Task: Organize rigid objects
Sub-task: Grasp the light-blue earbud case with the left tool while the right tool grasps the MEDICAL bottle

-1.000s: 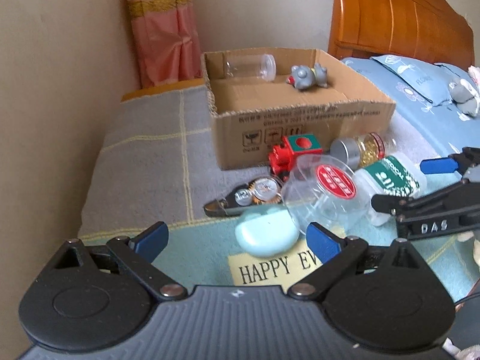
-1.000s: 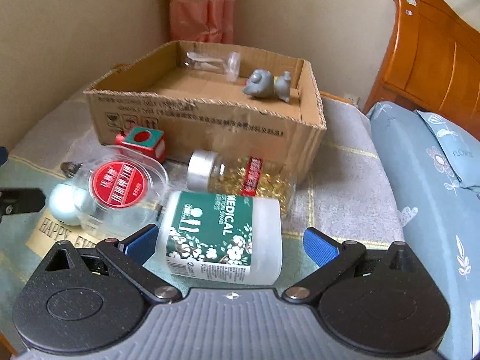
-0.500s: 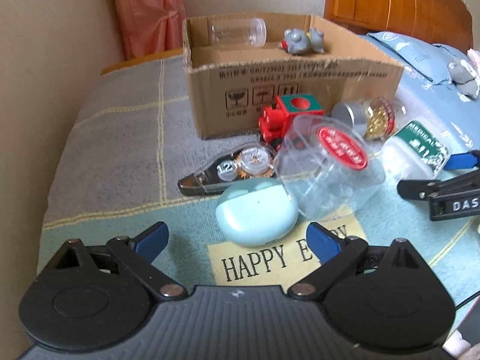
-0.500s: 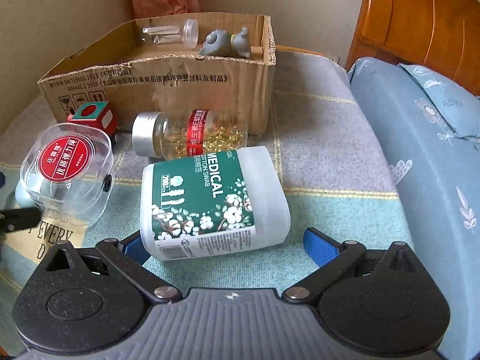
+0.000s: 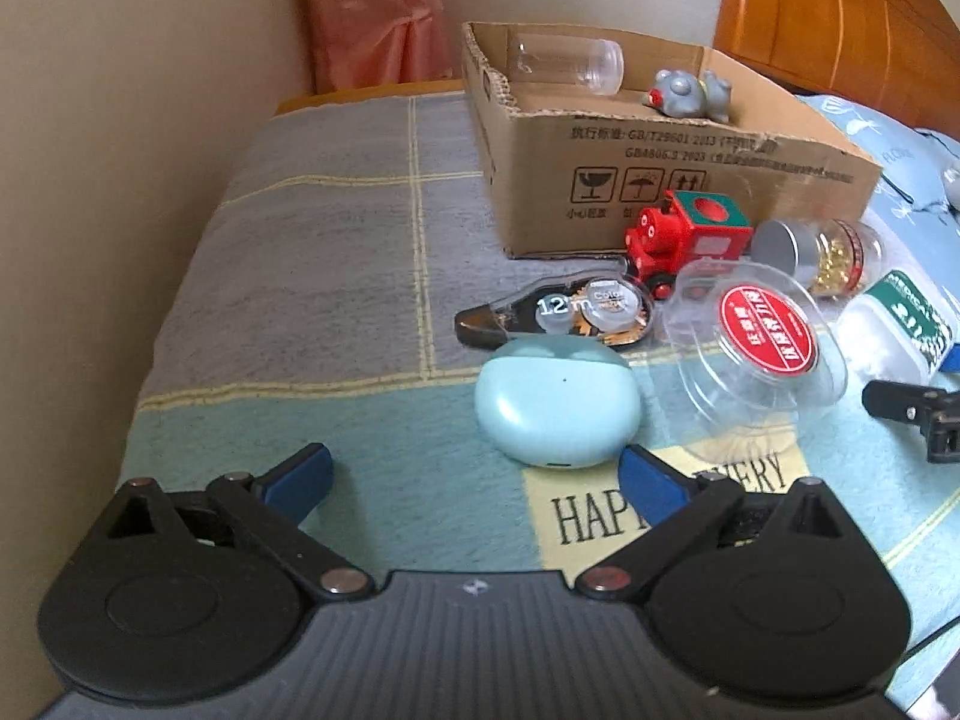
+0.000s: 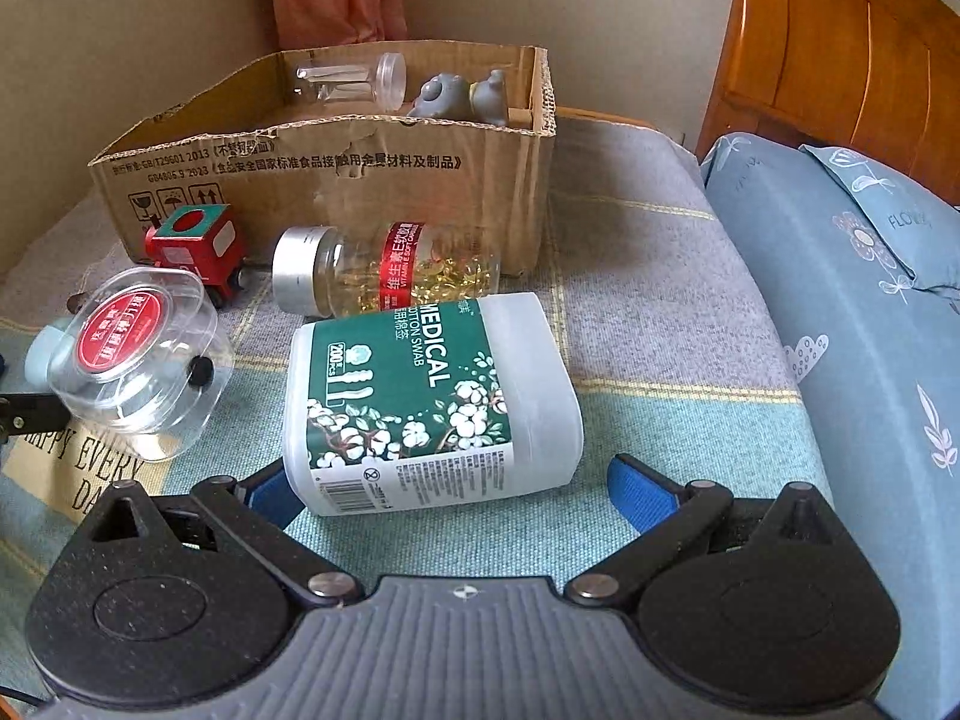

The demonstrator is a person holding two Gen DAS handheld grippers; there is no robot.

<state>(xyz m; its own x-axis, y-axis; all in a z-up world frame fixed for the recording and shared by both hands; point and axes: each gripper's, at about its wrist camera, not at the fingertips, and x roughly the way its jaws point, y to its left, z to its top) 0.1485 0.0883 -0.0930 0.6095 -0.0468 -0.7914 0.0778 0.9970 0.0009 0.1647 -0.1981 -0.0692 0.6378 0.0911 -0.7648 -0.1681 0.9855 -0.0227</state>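
Note:
A cardboard box (image 5: 690, 180) (image 6: 336, 180) stands on the bed and holds a clear jar (image 5: 570, 66) and a grey toy (image 5: 690, 93). My left gripper (image 5: 474, 474) is open, and a light blue earbud case (image 5: 555, 411) lies just ahead of its right finger. Beyond lie a correction tape (image 5: 564, 312), a red toy train (image 5: 684, 240) and a clear container with a red label (image 5: 756, 348). My right gripper (image 6: 444, 489) is open, with a white cotton swab box (image 6: 426, 402) lying between its fingers. A capsule bottle (image 6: 384, 276) lies behind the swab box.
A wall runs along the left side. A grey-and-teal blanket (image 5: 336, 276) covers the bed. A blue pillow (image 6: 840, 312) lies at the right and a wooden headboard (image 6: 840, 42) stands behind it. A pink curtain (image 5: 378, 18) hangs in the corner.
Both grippers have come lower and closer to the objects. The earbud case now lies nearer my left fingers, and the swab box sits between my right fingers.

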